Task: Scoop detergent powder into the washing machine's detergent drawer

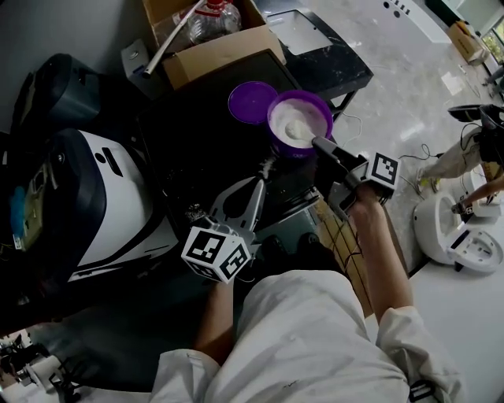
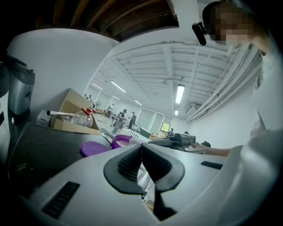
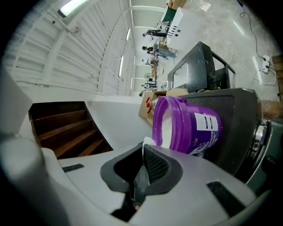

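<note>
Both tongs are over the dark top of the washing machine [image 1: 197, 149]. The right tongs [image 3: 143, 149] are pressed together on a thin white piece [image 3: 148, 141] that sticks out just past their tips; it shows edge-on only, so I cannot tell what it is. Seen from above, those tips are right at the near rim of the open purple tub [image 1: 285, 148], which stands on the machine top straight ahead of them. The tub is filled with white detergent powder [image 1: 296, 126], heaped a little in the middle. I cannot tell whether the tips touch the rim or the powder.

The left tongs [image 2: 141, 149] are closed too, pads meeting, with nothing between them. They sit beside the right tongs, a little further back from the tub, tips pointing the same way. The tub's purple lid [image 1: 249, 102] lies flat on the machine top, ahead of the left tongs and touching or almost touching the tub on the side away from the right tongs.

Beyond the lid and the tub, further out from both tongs, stands an open cardboard box [image 1: 213, 49] with a clear bottle [image 1: 214, 17] inside. Out to the far side of the left tongs sits a white-and-dark appliance [image 1: 87, 201]. The person holding the tongs wears white sleeves [image 1: 315, 346]. The front of the machine, below the tongs, is too dark to make out.
</note>
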A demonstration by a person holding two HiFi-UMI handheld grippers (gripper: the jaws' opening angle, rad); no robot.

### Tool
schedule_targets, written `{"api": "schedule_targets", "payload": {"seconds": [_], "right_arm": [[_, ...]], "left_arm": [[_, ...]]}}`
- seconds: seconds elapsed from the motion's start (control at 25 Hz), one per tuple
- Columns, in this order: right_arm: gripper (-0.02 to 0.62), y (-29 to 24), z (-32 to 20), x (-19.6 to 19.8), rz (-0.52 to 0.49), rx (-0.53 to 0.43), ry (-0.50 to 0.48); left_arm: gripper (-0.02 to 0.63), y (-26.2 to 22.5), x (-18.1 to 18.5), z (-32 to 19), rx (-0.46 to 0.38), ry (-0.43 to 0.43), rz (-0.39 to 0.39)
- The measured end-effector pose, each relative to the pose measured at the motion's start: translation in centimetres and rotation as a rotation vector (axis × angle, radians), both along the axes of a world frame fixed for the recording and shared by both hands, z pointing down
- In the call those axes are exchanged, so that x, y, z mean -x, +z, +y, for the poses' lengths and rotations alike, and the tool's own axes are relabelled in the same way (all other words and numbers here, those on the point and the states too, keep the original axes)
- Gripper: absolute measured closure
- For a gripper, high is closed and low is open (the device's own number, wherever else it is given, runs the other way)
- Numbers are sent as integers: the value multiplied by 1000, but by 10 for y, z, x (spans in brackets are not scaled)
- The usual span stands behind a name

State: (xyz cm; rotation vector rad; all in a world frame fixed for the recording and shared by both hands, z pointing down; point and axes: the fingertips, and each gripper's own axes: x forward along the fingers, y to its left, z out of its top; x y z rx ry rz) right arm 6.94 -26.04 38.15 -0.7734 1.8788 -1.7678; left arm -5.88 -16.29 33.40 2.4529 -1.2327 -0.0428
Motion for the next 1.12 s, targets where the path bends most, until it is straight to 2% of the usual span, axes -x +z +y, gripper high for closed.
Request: {"api": "schedule_targets", "payload": {"seconds": [0.32,0.76,1.12], "right_arm": [[583,-22,6,12,-71,-47,-78],[583,-36,40,31,-115,-53,-282],[583,-35,73,49,-136,-39,-446]], "left_arm": [[588,-4,16,10,-6,-108,-4],[586,-9,25,38,2,-280,-6],[586,-9,36,82,19,-451,-6]]}}
